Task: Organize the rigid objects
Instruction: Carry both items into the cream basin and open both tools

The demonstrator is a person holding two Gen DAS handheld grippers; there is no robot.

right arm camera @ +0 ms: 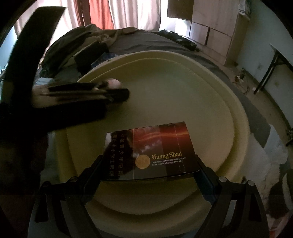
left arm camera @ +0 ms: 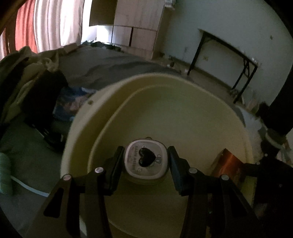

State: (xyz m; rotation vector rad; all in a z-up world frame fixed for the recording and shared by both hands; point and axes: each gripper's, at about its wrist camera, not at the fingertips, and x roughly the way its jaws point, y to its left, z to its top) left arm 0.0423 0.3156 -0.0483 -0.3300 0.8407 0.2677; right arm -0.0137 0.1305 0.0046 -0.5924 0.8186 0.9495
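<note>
A small rounded-square white tin bearing a black heart, lid facing up, and a dark red "Huang Shan" cigarette box, printed face up, were each held over the cream-yellow basin.

A home bedroom: curtains, clothes-strewn bed, wooden wardrobe.

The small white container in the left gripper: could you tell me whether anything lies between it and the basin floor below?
Nothing visible does. The white container, clamped in the left gripper, hangs over bare basin floor; the cigarette box in the right gripper sits off to its side.
</note>
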